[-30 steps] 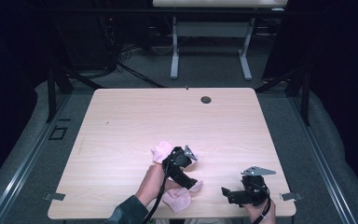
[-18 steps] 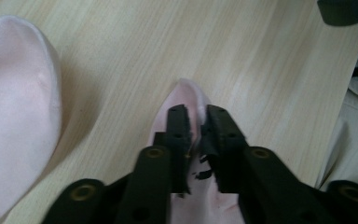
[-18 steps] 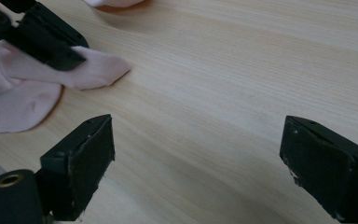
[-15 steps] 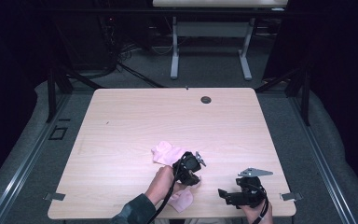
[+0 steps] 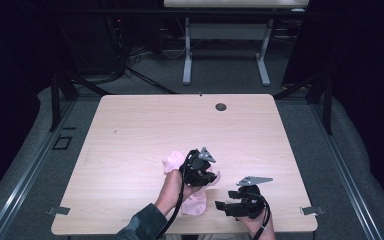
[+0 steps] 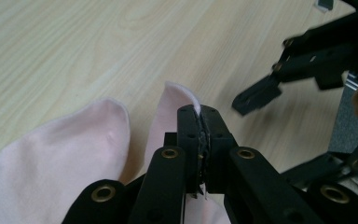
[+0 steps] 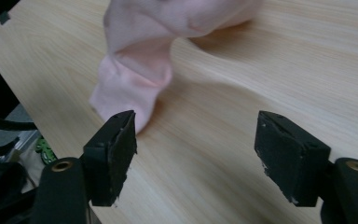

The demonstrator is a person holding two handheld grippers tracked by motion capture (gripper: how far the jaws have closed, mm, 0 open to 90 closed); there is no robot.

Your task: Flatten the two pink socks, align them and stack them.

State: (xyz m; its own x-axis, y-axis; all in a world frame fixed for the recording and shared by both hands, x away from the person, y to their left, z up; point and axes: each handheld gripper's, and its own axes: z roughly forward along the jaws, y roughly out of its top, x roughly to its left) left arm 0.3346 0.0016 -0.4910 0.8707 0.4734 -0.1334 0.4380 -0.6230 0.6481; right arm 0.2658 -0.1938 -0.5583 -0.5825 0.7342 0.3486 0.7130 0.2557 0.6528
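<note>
Right tool (image 5: pixel 221 205), nearest the front edge of the bench (image 5: pixel 130 125), about five o'clock on the top. Jaws partly spread and just been narrowing; nothing between them. In the right gripper view the bare wood shows in the gap, and the loose end of a pink sock (image 7: pixel 135 79) lies just beyond the near jaw, not touched.

Left tool (image 5: pixel 200 170), a little farther in, near six o'clock of centre. Jaws clamped tight on a thin edge of pink sock (image 6: pixel 177 100); the left gripper view shows fabric poking out above the pads. Beside it a second pink sock (image 6: pixel 60 149) lies flat on the wood, apart from the pads.

In the high view the pink cloth spreads both sides of the left tool: one lobe at ten o'clock from it, one toward the front edge.

Far side: small dark grommet (image 5: pixel 221 106) at twelve o'clock, well clear.

Risks, as judged:
- Left grip is only on an edge; a pull could slide the cloth free.
- Right tool closing short of the loose end would pinch air or scrape wood.
- The two tools are near; crossing paths could knock them together.
</note>
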